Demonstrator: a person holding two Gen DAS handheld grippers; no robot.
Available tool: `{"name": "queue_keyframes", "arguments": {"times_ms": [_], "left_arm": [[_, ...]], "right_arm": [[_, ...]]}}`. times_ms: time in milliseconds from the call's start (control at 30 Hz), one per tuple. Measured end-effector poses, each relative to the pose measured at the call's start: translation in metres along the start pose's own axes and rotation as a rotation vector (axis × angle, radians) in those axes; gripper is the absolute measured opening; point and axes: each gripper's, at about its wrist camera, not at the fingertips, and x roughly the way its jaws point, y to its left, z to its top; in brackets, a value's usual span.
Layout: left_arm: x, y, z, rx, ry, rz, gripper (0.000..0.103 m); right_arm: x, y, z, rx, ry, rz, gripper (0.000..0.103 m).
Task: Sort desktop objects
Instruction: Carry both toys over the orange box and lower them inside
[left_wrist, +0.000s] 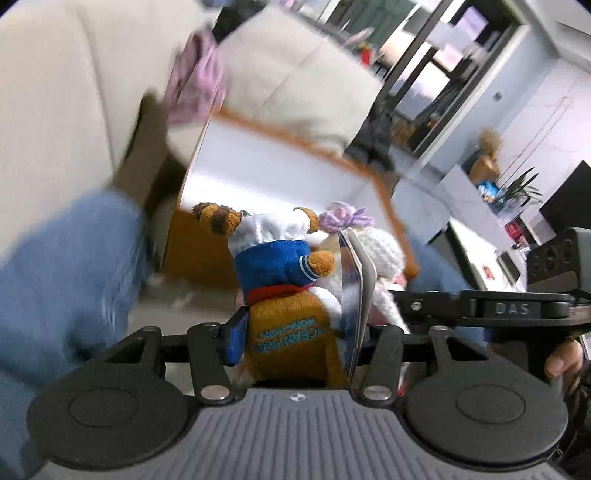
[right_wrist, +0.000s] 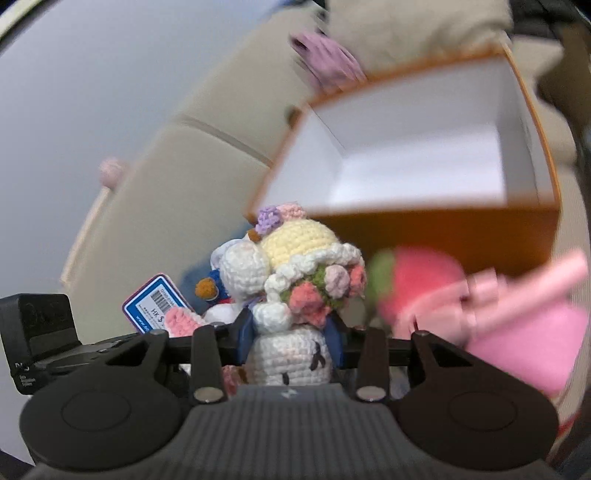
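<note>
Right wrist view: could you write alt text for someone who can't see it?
The right gripper clamps a white crocheted doll with a yellow hat and flower bouquet. Behind it sits an open orange box with a bare white interior, against a beige sofa; blurred pink toys lie at right.

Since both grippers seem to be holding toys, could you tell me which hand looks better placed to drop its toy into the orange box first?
Probably the right. The right gripper holds the crocheted doll just below the orange box, whose open white inside faces it. The left gripper holds the brown plush nearer the box's side wall.
</note>
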Motion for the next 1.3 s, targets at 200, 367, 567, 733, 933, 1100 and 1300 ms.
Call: {"name": "queue_keyframes", "arguments": {"times_ms": [200, 367, 567, 733, 933, 1100, 1300], "left_arm": [[0.009, -0.012, 0.068, 0.082, -0.051, 0.031, 0.059], [0.068, -0.011, 0.116, 0.159, -0.002, 0.088, 0.059], [0.160, 0.001, 0.132, 0.238, 0.165, 0.191, 0.059], [0.207, 0.005, 0.134, 0.319, 0.243, 0.297, 0.059], [0.234, -0.007, 0.132, 0.469, 0.307, 0.402, 0.062], [0.239, -0.014, 0.128, 0.561, 0.301, 0.441, 0.065], [0.228, -0.011, 0.128, 0.571, 0.263, 0.403, 0.066]], "right_arm": [[0.005, 0.007, 0.062, -0.074, -0.090, 0.011, 0.042], [0.033, -0.030, 0.109, -0.011, -0.086, -0.066, 0.042], [0.096, -0.085, 0.154, 0.084, 0.028, -0.140, 0.042], [0.136, -0.114, 0.168, 0.118, 0.114, -0.178, 0.042], [0.160, -0.127, 0.167, 0.133, 0.195, -0.153, 0.044], [0.163, -0.125, 0.161, 0.101, 0.197, -0.161, 0.049], [0.160, -0.125, 0.160, 0.084, 0.174, -0.184, 0.053]]}}
